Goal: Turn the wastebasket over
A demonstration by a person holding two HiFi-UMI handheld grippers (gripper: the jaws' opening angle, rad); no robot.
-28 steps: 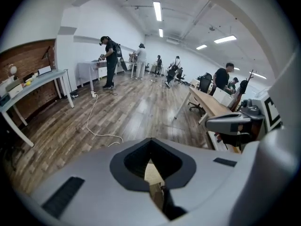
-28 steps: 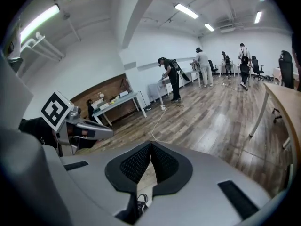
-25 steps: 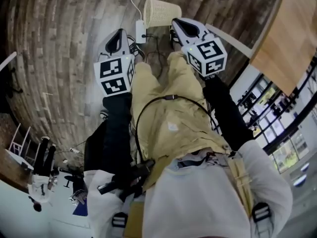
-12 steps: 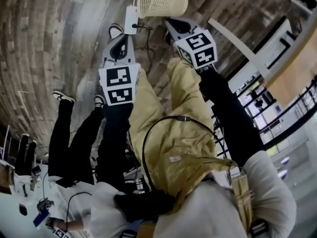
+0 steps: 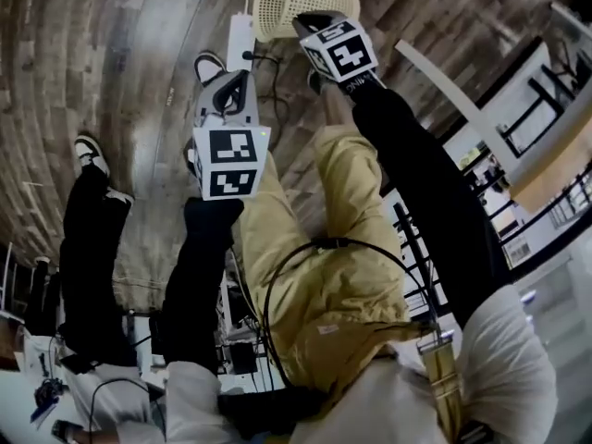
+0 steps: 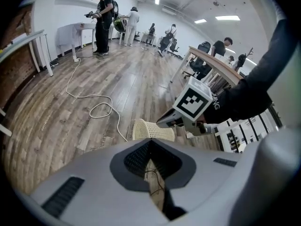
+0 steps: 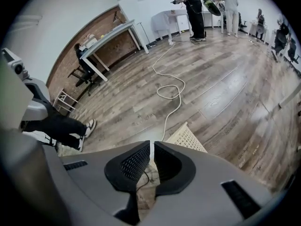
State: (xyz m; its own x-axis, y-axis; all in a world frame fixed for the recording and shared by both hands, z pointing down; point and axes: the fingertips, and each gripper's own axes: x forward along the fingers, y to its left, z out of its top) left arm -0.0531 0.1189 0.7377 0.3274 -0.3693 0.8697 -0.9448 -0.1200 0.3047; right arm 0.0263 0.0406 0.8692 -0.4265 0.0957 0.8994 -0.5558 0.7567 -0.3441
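The wastebasket (image 5: 294, 0) lies tipped at the frame's top, just beyond the right gripper (image 5: 303, 23); the left gripper (image 5: 239, 80) sits lower left. Both have jaws closed, empty.

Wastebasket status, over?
Left tongs shut, empty. Right tongs shut, empty, nearest the wastebasket. Wastebasket on floor, ungripped. White cable beside it.

Black long sleeves (image 5: 421, 165); khaki cloth trousers (image 5: 324, 276); white upper garment (image 5: 499, 363); thin black looped cable (image 5: 326, 242). Left gripper (image 6: 151, 147) and right gripper (image 7: 151, 157): grey moulded shells, black ribbed pads, black-and-white square-marker cubes (image 5: 231, 160).
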